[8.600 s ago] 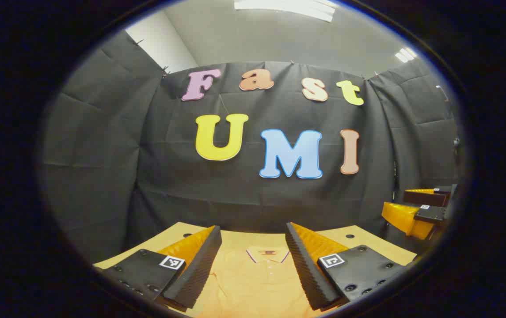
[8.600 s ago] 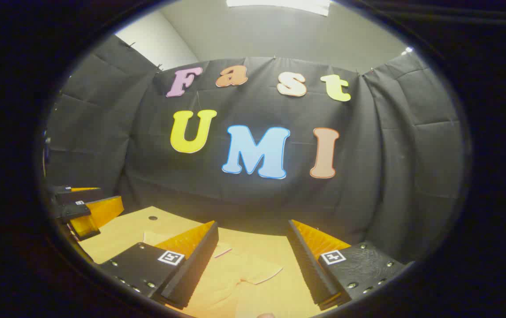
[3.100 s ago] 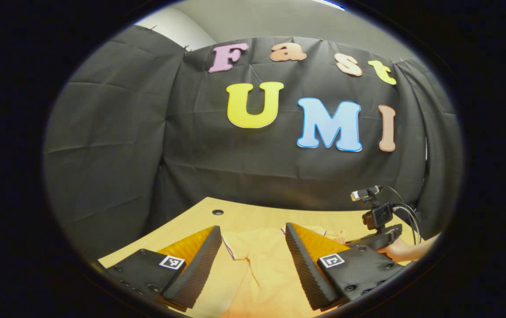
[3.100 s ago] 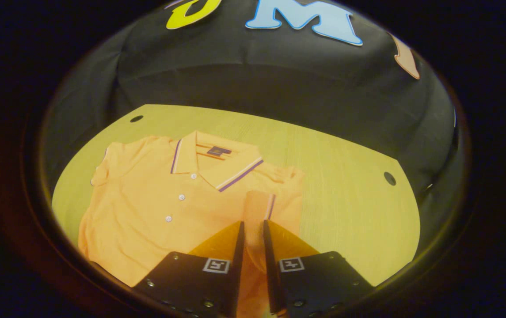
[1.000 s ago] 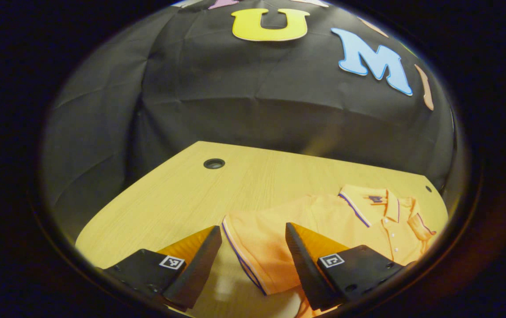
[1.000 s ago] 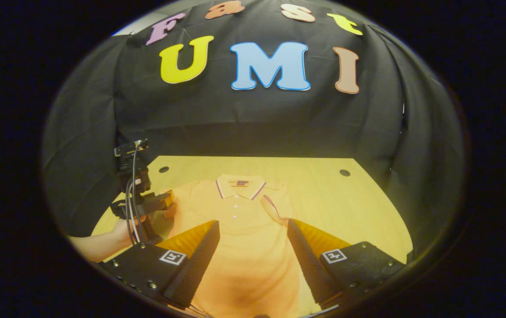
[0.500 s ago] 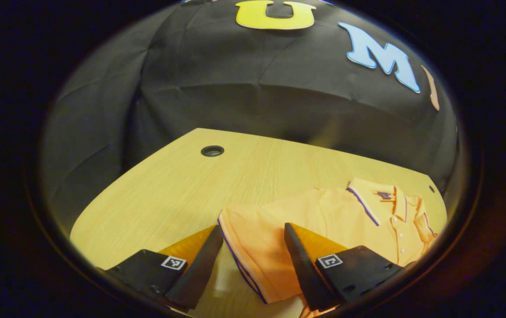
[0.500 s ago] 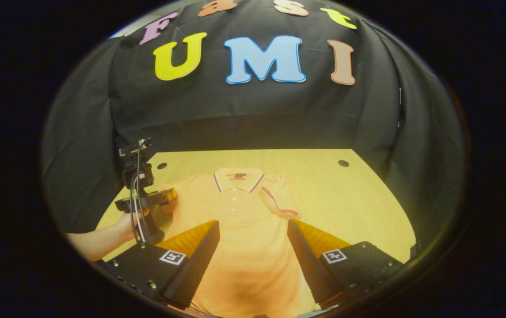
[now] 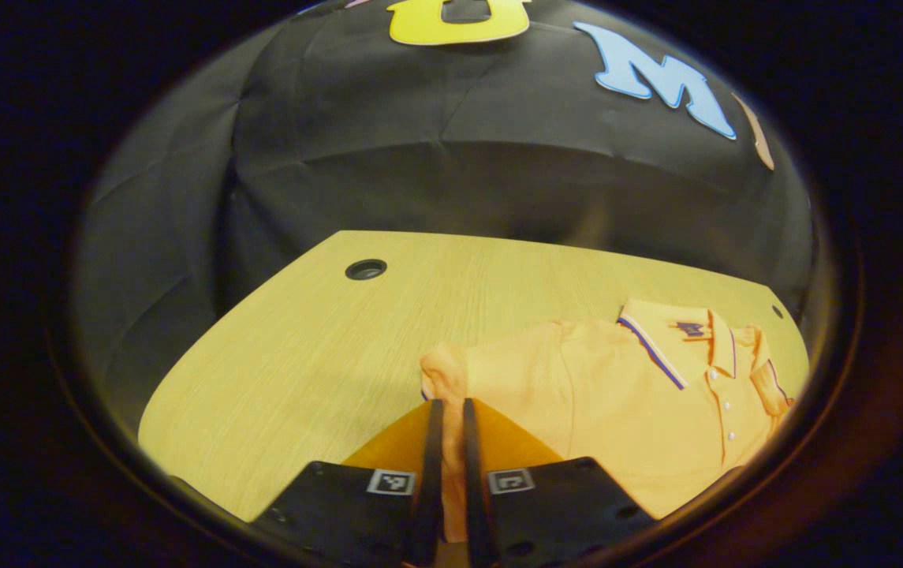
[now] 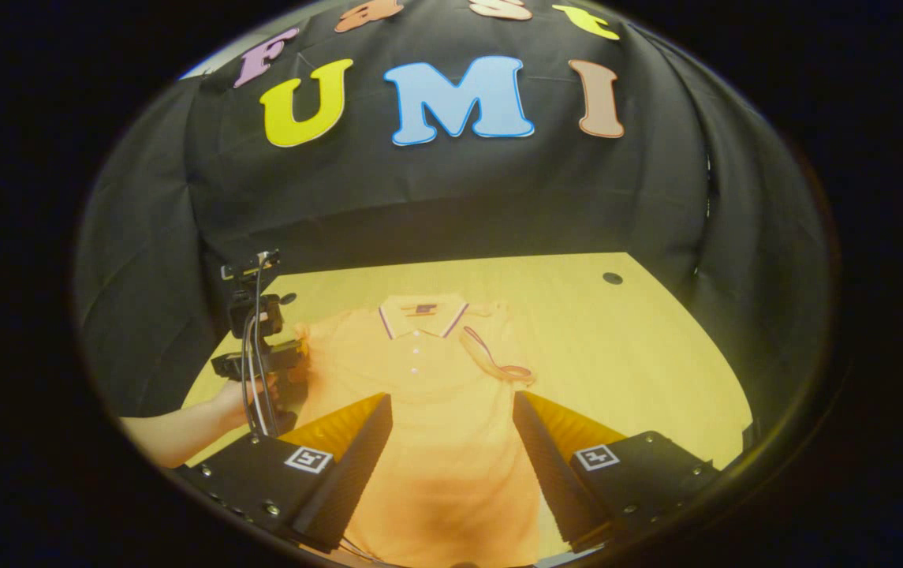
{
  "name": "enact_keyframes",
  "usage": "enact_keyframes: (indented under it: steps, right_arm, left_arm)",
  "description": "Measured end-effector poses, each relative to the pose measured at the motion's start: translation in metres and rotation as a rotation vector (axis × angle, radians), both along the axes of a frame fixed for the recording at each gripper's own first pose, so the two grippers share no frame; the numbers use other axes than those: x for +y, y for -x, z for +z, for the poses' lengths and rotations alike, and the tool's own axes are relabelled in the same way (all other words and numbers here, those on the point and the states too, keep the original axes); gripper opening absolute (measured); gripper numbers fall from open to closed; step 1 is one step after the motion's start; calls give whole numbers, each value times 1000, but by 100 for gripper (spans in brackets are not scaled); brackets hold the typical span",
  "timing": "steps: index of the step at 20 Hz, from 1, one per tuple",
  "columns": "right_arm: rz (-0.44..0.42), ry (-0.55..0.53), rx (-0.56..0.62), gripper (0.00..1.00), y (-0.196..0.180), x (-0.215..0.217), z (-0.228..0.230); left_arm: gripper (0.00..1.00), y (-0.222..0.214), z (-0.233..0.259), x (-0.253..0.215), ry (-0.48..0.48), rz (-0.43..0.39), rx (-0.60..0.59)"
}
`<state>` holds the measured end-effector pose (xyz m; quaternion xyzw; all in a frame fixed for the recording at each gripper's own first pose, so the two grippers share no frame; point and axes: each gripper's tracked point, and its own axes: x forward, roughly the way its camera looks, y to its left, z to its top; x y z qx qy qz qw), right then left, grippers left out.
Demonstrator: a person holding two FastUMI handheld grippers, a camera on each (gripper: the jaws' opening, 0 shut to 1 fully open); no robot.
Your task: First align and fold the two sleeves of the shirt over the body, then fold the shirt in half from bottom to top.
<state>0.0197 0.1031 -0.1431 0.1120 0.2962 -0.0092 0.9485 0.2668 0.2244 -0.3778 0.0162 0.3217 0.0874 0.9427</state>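
An orange polo shirt [image 9: 625, 394] with a striped collar lies face up on the wooden table [image 9: 317, 331]. My left gripper [image 9: 447, 410] is shut on the shirt's left sleeve [image 9: 445, 372], whose cloth bunches up just beyond the fingertips. In the right gripper view the shirt [image 10: 419, 386] lies ahead, its right sleeve [image 10: 492, 360] folded onto the body. My right gripper [image 10: 451, 422] hangs open above the lower body of the shirt, holding nothing. The left gripper [image 10: 300, 353] shows there at the shirt's left edge, held by a hand [image 10: 238, 394].
The table [image 10: 632, 347] has a round cable hole at each back corner [image 9: 365, 269] [image 10: 613, 278]. Black cloth walls stand close behind and beside it. Bare wood lies to the left and to the right of the shirt.
My left gripper has shut on the left sleeve, which lay flat between its open fingers half a second ago and is now bunched. The right gripper stays open and barely moves.
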Motion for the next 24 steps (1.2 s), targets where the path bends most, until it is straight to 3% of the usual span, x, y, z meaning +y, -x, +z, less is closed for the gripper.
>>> enact_keyframes:
  steps: [1, 2, 3, 7, 12, 24]
  right_arm:
    - [-4, -1, 2, 96, 2, -3, -1]
    - [-8, -2, 5, 96, 3, -5, -2]
    - [-13, -4, 7, 96, 4, -7, -4]
    - [-27, -10, 6, 96, 9, -15, -5]
    - [-44, -24, -1, 96, 10, -21, -6]
    - [-115, -57, 16, 96, 9, -28, -19]
  left_arm:
    - [11, 0, 0, -2, -18, -12, 11]
    - [12, 0, 2, -4, -24, -15, 18]
    - [6, 1, 4, -8, -28, -20, 21]
    - [6, -3, 33, -23, -49, -37, -46]
    - [6, -13, 63, -58, -104, -124, -108]
    - [7, -24, 29, -133, -176, -316, -42]
